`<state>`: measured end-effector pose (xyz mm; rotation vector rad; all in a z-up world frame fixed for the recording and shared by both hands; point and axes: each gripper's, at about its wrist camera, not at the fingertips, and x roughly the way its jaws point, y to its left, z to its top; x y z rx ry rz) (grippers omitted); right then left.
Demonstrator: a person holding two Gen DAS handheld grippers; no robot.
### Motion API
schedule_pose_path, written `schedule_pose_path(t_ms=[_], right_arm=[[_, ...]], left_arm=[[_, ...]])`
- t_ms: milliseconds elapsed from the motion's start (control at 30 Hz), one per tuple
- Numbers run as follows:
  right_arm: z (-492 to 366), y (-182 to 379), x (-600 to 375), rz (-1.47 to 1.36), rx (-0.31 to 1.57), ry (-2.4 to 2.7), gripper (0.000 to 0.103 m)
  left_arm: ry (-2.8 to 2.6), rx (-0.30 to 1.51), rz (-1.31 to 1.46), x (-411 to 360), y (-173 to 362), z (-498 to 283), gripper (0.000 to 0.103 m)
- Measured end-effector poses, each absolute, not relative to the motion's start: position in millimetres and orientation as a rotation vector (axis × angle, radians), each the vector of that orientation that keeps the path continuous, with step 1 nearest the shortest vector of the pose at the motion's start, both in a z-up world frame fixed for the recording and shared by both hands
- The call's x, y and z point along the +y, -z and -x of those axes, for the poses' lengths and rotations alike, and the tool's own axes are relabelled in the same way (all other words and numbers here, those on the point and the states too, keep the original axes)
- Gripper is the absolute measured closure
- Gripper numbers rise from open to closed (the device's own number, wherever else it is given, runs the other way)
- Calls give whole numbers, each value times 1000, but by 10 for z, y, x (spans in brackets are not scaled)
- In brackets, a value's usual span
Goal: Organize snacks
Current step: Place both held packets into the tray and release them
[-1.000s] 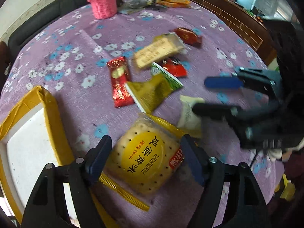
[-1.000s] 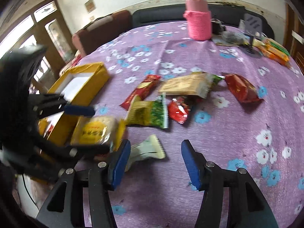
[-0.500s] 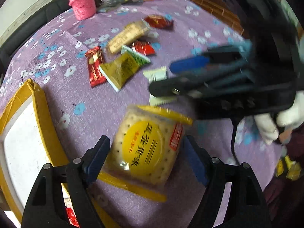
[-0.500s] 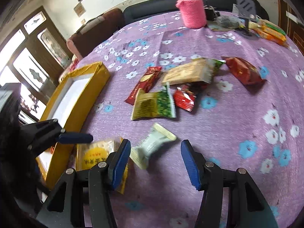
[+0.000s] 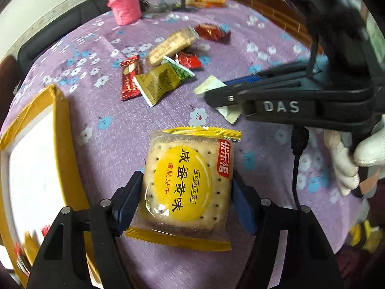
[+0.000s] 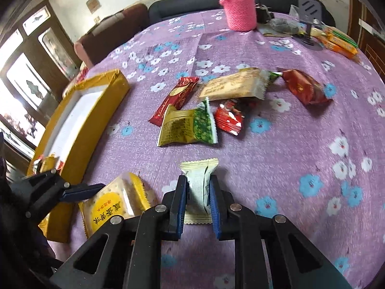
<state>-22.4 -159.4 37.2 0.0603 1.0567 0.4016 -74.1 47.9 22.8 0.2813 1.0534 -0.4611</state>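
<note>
Eight snack packets show: one biscuit packet (image 5: 187,187), one pale green packet (image 6: 198,190), and six beyond them on the bench (image 6: 300,144): three red, one tan, one olive-green, one mostly hidden. One yellow box (image 6: 96,110). One pink jar (image 6: 238,12).

Yellow-rimmed cardboard box (image 6: 101,110) at the purple flowered tablecloth's (image 6: 288,144) left edge, cluster of foil snack packets (image 6: 211,103) mid-table — pink knitted-sleeve bottle (image 6: 239,12) behind them, far side.
</note>
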Motion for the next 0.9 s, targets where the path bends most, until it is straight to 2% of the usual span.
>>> schedule_pose_path(t_ms=[267, 467, 800, 900], right_arm=[[507, -878, -1562, -94, 947, -480, 85], [622, -1155, -825, -88, 923, -684, 85], [497, -729, 533, 12, 1056, -806, 85], [481, -649, 679, 29, 1058, -803, 81]], left_arm=[[339, 941, -63, 1227, -819, 922, 33], [72, 907, 52, 2193, -934, 813, 33], [-137, 983, 178, 3055, -543, 646, 32], [-130, 992, 262, 3152, -503, 590, 33]])
